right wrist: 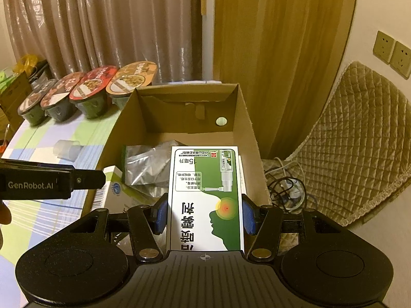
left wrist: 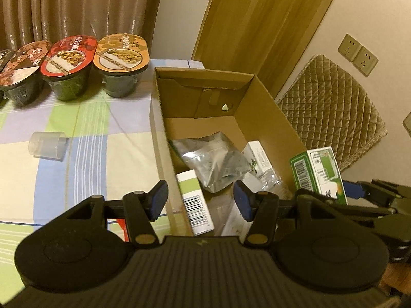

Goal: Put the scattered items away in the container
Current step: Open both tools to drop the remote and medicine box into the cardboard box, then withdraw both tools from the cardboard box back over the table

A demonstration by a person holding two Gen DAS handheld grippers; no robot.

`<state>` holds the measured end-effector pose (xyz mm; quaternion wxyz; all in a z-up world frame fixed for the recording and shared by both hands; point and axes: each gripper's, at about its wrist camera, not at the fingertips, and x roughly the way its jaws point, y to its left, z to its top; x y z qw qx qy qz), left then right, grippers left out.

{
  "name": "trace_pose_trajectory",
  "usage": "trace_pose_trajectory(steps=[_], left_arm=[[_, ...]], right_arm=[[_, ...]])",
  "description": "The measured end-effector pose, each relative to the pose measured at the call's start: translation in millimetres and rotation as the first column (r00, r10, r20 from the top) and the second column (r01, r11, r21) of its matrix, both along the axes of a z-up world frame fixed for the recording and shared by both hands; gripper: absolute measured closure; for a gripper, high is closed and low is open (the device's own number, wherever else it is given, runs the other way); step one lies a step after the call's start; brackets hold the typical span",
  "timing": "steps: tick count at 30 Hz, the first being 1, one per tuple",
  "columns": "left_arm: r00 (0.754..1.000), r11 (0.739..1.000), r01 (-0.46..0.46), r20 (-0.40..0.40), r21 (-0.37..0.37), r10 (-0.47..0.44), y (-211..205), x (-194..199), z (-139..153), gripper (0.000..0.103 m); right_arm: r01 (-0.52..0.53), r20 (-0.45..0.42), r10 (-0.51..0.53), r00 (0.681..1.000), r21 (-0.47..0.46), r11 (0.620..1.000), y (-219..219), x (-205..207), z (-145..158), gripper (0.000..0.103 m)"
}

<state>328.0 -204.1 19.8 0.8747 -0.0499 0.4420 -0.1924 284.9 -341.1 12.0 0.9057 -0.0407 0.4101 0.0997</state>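
An open cardboard box [left wrist: 205, 73] [right wrist: 128, 128] stands on the checked tablecloth. In it lie a silver foil pouch [left wrist: 213, 159] [right wrist: 149, 164], a white-and-green carton with a barcode [left wrist: 195, 202] [right wrist: 113, 187] and another white carton [left wrist: 257, 154]. My left gripper [left wrist: 200, 201] hangs open over the box's near left wall, and nothing is pinched between its blue pads. My right gripper [right wrist: 204, 217] is shut on a green-and-white spray carton [right wrist: 204, 200] [left wrist: 318, 174], held above the near right part of the box. The left gripper's black body [right wrist: 38, 183] shows at the left of the right wrist view.
A translucent plastic cup [left wrist: 47, 145] [right wrist: 66, 148] lies on its side on the cloth, left of the box. Several sealed meal bowls [left wrist: 66, 66] [right wrist: 90, 95] line the far edge by the curtain. A quilted chair [left wrist: 331, 107] [right wrist: 359, 141] and floor cables [right wrist: 287, 187] are to the right.
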Motion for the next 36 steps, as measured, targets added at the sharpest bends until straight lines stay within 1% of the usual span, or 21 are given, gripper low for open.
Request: trace_pose_trajectory(steps=[20,27,33,36], left_arm=[[1.0,1.0,-0.011,-0.002,-0.005,0.011,12,-1,0,0.052],[1.0,1.0,-0.03,-0.002,0.001,0.03,26,1,-1,0.052],[1.0,0.998,-0.024,0.015,0.053,0.023,32,-3,-5,0.052],[1.0,0.998,-0.024,0.018,0.066,0.023,35,-5,-7,0.052]], right_arm=[[-0.007,0.002,0.007,1.0,-0.006,1.0,10,1,1,0.045],[0.003,0.028,-0.004,1.0,0.045,0.999,9,10,2,0.045],[0.013,0.022,-0.014,1.0,0.05,0.999,7,8,-2,0.044],[0.019,0.016,-0.019,1.0,0.051,0.999,8,5,-3,0.044]])
